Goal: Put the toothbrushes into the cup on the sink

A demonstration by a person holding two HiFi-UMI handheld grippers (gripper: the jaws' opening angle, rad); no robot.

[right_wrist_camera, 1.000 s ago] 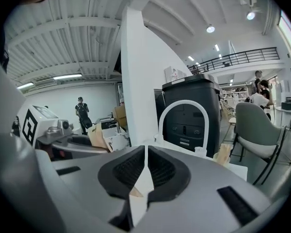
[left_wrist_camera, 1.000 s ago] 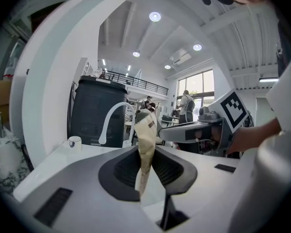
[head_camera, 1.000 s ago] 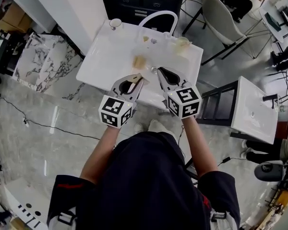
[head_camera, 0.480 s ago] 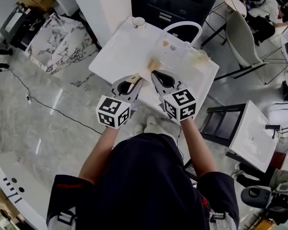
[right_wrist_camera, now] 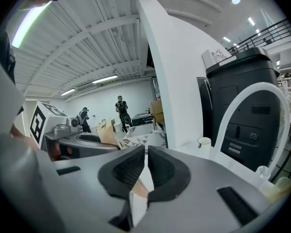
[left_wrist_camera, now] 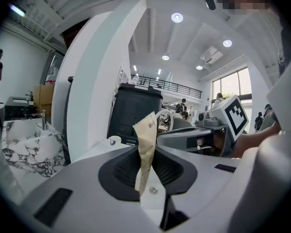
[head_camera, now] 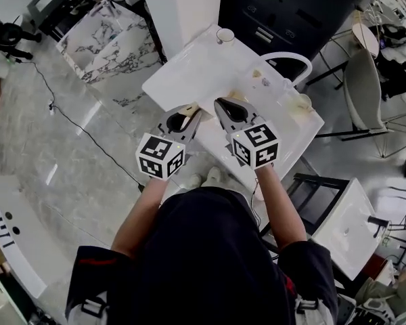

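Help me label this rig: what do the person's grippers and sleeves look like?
The left gripper and right gripper have light grey shells tapering to two jaws lined with black ribbed pads. Each carries a white cube printed with black square markers. The person wears a dark top with short sleeves.

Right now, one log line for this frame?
left gripper: shut on paper packet | right gripper: shut | cup: far corner of sink, apart from both grippers
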